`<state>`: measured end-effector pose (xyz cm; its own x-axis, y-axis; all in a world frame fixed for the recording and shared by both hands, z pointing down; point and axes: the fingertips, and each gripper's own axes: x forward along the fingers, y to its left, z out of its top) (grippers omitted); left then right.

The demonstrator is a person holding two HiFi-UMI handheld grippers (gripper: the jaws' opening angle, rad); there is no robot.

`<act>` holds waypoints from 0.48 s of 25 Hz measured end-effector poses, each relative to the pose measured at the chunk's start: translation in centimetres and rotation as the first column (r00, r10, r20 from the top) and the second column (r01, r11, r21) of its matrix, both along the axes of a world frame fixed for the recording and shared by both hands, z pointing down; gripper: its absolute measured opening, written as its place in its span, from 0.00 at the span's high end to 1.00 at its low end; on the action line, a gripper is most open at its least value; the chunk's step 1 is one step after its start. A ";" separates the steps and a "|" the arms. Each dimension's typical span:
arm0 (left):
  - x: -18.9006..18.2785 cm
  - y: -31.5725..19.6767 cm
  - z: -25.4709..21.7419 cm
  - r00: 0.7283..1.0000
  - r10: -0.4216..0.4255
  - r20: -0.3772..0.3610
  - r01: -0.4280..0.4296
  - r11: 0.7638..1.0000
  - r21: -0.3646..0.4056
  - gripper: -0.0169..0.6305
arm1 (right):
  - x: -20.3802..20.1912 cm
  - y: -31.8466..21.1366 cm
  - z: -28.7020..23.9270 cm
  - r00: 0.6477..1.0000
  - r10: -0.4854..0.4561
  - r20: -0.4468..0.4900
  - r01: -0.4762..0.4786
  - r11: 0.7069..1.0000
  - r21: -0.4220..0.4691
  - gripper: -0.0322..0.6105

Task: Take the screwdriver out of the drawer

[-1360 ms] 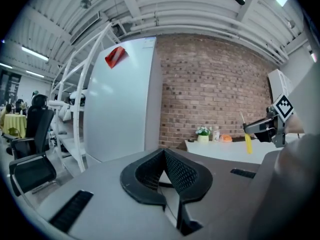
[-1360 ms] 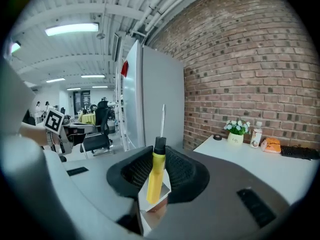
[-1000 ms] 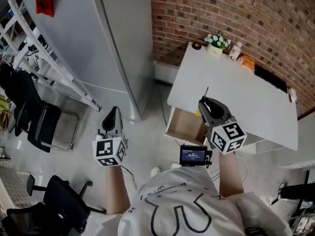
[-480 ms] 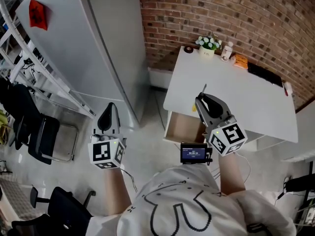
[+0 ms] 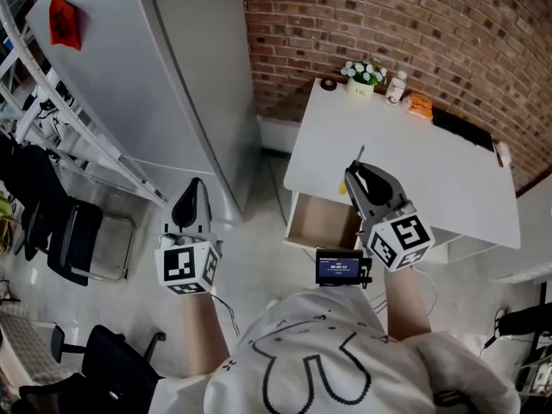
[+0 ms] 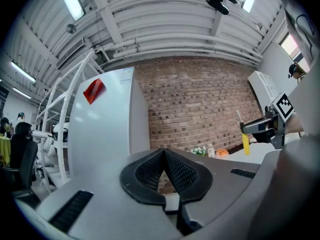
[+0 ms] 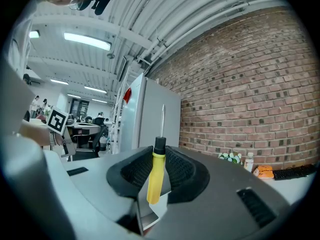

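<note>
Nearest, in front of the desk: a small screen on the person's chest.

Left gripper hangs well to the left of the desk, over the floor. Its jaws are pressed together at the tips w/ nothing between them.

Right gripper is up over the desk's front edge, just above the open drawer. Its jaws are closed tight on the screwdriver: yellow handle between the pads, black collar & thin metal tip poking straight up.

What changed vs. a sec ago: not much. The screwdriver was already up in the right jaws then, and the gripper has barely moved rel. to the desk. Left one sits in about the same spot too.

What that means, I think: the tool is out of the drawer and not touching it, so the main job looks done. The drawer is still open and what shows of it looks bare.

Far edge of the desk: flower pot, small white bottle, orange thing, black keyboard. Behind the desk, a brick wall.
</note>
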<state>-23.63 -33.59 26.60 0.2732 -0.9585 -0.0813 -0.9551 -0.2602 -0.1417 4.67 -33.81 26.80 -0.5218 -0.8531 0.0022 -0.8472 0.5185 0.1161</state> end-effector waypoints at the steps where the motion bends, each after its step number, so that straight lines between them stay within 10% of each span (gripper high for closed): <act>1: 0.0 0.0 0.0 1.000 -0.001 0.000 0.001 1.000 -0.001 0.95 | 0.1 0.0 0.0 1.000 0.000 0.001 0.000 1.000 -0.001 0.83; 12: 0.1 0.4 0.5 1.000 -0.006 -0.004 0.006 1.000 -0.011 0.95 | 0.0 0.3 0.4 1.000 -0.007 0.000 0.007 1.000 -0.016 0.83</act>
<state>-23.56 -33.17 27.13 0.2668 -0.9611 -0.0715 -0.9573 -0.2557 -0.1351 4.63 -33.51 27.17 -0.5276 -0.8494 0.0160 -0.8436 0.5260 0.1075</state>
